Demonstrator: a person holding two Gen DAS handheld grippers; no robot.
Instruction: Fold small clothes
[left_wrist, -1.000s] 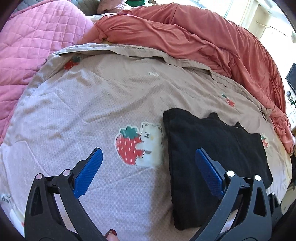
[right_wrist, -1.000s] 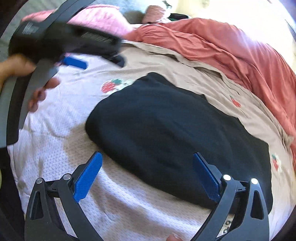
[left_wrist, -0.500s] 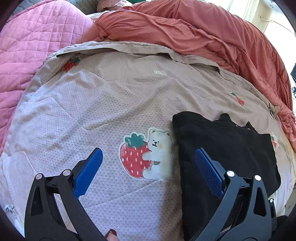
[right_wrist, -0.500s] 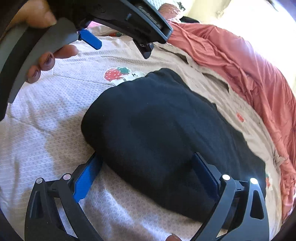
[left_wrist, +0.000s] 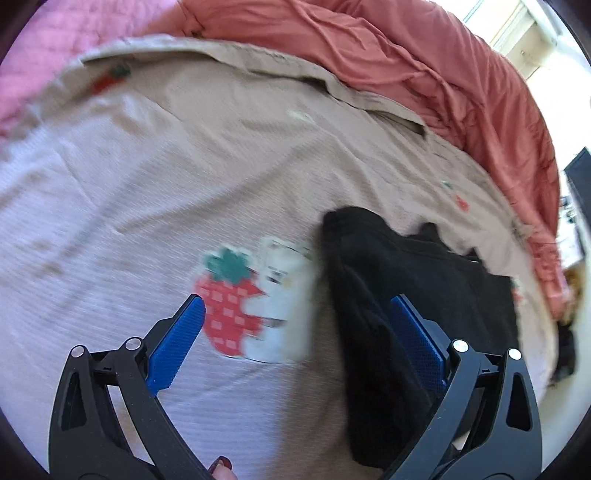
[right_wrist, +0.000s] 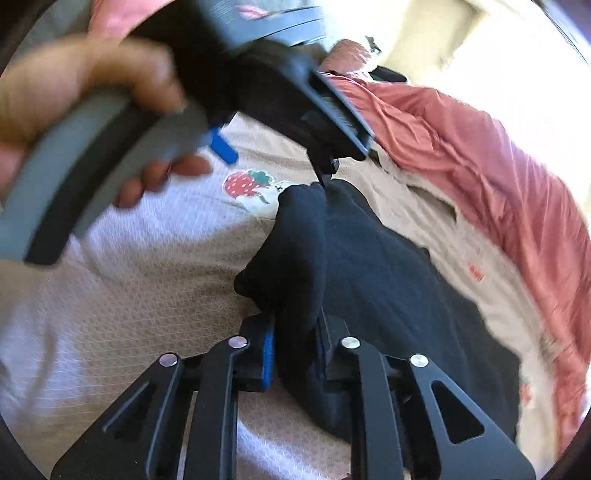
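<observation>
Gripping, right tongs: the right gripper (right_wrist: 293, 354) has its blue pads pinched together on a bunched edge of the black garment (right_wrist: 369, 280), with the cloth rising in a ridge straight out of the jaws.
Left tongs: the left gripper (left_wrist: 297, 332) stands wide apart with nothing between its blue pads (left_wrist: 177, 343); one finger hangs over the bedspread and the other over the near part of the garment (left_wrist: 406, 295).
Hand: the person's left hand (right_wrist: 74, 96) wraps the grey handle of the left tool, seen blurred from the right wrist camera, above the far end of the garment.
Garment: dark and folded, lying on the right part of the bedspread (left_wrist: 184, 184), its left edge just beside the strawberry and bear print (left_wrist: 255, 310); whether the near edge is lifted clear of the bed I cannot tell.
Bedspread: beige and dotted, wrinkled, with smaller strawberry prints scattered farther off.
Beyond: a rumpled coral blanket (left_wrist: 424, 74) runs along the far side, touching the bedspread's edge.
Far left corner: a pink quilt (left_wrist: 40, 70), blurred.
Far right: bright window light (left_wrist: 528, 33).
</observation>
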